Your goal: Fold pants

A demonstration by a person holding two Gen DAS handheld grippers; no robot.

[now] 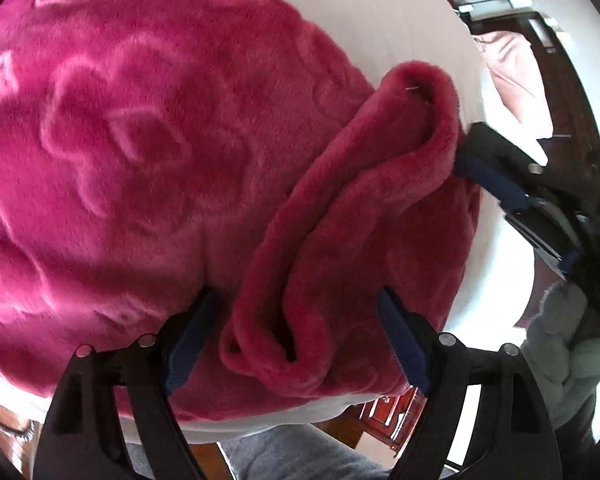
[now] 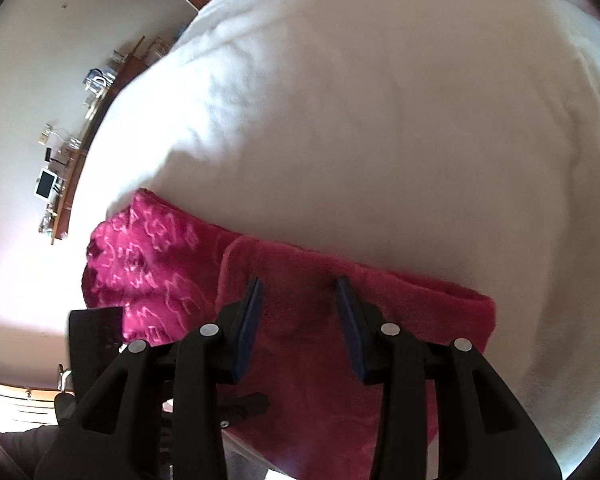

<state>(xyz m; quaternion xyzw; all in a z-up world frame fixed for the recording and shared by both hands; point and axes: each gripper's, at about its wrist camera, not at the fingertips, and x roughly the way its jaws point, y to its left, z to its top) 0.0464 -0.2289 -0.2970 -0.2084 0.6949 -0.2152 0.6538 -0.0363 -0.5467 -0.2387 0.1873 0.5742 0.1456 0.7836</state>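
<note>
One pair of pink fleece pants [image 1: 148, 148] lies spread on the white bed [image 1: 400, 20], its plain reverse side turned over the flower-embossed face in a rolled fold [image 1: 340, 240].

Left gripper [image 1: 296, 340]: jaws wide, the two blue pads standing on either side of the near end of the rolled fold; the pads do not press on the fleece.

Right gripper [image 2: 300, 312]: jaws at a narrow-to-middling gap, both pads above the plain reverse side of the pants; in the right wrist view they pinch nothing. In the left wrist view the right gripper [image 1: 484, 168] reaches in from the right, its tips touching the far end of the fold; whether any fleece lies between them cannot be told there.

Count: two grippers, one pair of pants, one bed. A grey sleeve [image 1: 568, 344] shows behind the right gripper.
</note>
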